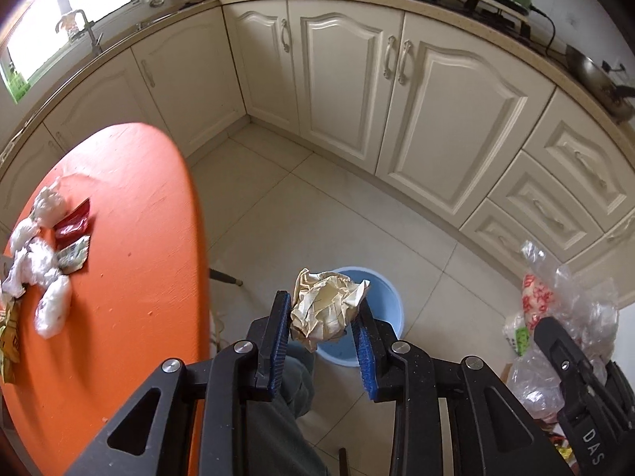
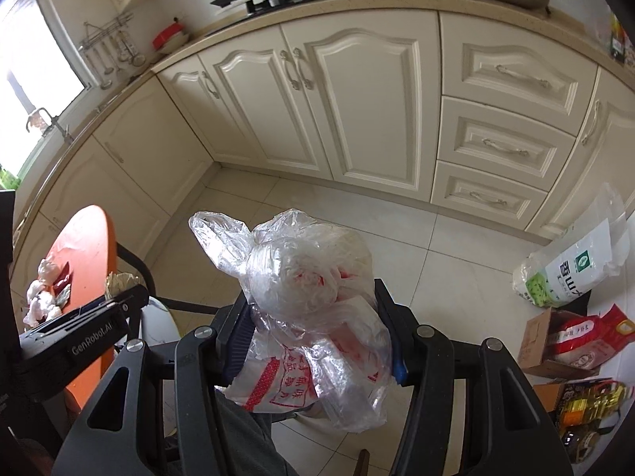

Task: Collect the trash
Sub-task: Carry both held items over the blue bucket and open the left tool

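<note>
My left hand-held gripper [image 1: 323, 327] pinches a crumpled beige paper wad [image 1: 325, 305] between its blue pads [image 1: 278, 341], held in the air above the light blue bin [image 1: 387, 309] on the tiled floor [image 1: 317, 206]. The wad looks roughly over the bin's near rim, not clearly centred, so I'd judge the step in hand is the drop: push forward a little until the wad sits over the middle of the opening, lower toward it, then spread the jaws fully so the paper doesn't snag on a pad.

My right hand-held gripper [image 2: 313, 337] clamps a bundle of clear plastic bags [image 2: 301, 285] with red print, bulky and floppy, hanging past the jaws on both sides. It is light and springy; it should be released low over the bin or it may drift out. The bin is not visible in the right view.

More trash remains on the orange bench [image 1: 131, 238] to my left: white plastic wads [image 1: 39, 265], a red sachet [image 1: 73, 224], other wrappers. A rice bag [image 2: 571, 269] and boxes sit on the floor to the right; I cannot tell if those count as trash.
</note>
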{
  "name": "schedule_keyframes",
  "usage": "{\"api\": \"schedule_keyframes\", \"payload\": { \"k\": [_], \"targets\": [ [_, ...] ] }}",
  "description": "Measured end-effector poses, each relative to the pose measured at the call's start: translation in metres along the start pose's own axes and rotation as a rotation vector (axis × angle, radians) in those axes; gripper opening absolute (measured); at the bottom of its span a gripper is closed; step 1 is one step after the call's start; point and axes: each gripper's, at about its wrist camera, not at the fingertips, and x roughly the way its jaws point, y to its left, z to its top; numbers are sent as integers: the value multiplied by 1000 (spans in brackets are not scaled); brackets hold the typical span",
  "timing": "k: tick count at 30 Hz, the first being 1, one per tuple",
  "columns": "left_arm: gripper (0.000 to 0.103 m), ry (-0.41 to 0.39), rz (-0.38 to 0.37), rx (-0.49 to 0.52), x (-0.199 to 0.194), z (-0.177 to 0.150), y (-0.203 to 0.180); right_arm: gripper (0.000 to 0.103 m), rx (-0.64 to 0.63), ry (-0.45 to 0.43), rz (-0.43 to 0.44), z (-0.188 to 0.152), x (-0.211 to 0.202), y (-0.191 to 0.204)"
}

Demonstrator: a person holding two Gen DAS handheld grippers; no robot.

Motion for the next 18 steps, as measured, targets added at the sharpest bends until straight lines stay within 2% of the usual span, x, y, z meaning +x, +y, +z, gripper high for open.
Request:
{"api": "schedule_keyframes", "payload": {
  "k": [2, 4, 6, 8, 18],
  "targets": [
    [35, -13, 25, 17, 5, 4, -10, 56, 16, 5, -3, 3, 5, -7],
    [50, -15, 19, 31, 11, 6, -20, 56, 28, 4, -12, 6, 8, -16],
    [73, -10, 7, 29, 17, 7, -23, 56, 39, 5, -23, 7, 10, -21],
    [82, -3, -1, 18, 23, 8, -24, 56, 53, 11, -31, 9, 14, -27],
    [83, 50, 15, -28, 38, 17, -13, 56, 39, 60, -19, 12, 35, -23]
  ]
}}
